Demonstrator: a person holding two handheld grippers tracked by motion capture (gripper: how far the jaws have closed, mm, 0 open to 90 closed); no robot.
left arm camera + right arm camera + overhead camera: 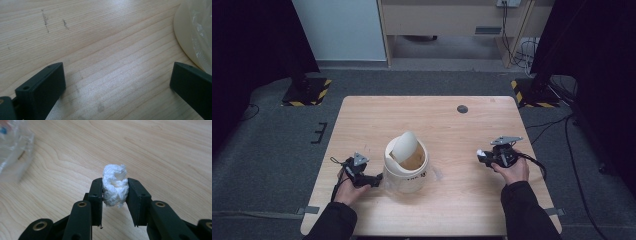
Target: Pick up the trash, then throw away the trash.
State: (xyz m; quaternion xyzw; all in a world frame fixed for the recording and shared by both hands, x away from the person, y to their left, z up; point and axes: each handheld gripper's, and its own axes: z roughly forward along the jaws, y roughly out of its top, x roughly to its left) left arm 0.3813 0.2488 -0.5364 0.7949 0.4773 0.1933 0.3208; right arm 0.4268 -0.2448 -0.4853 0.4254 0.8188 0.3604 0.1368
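Right gripper [115,192]: jaws clamped on a crumpled paper wad [115,185], held just above the bench [452,125].
Left gripper [117,82]: jaws wide apart, nothing between them, just beside the bin [406,167].
Bin: to the left of the wad in the high view, swing lid [404,146] tilted open; right hand nearer the wad.
Hard to tell: the bin's contents.

No wording is showing clearly enough to be read anywhere. The cream round plastic bin with the swing lid [406,165] is carrying a small dark printed mark low on its front wall in the high view, but it is coming through too small and blurred to make out letters or numbers. Yellow-and-black hazard stripes [323,92] are marking the dark floor plates beyond the table, as a warning sign without text.
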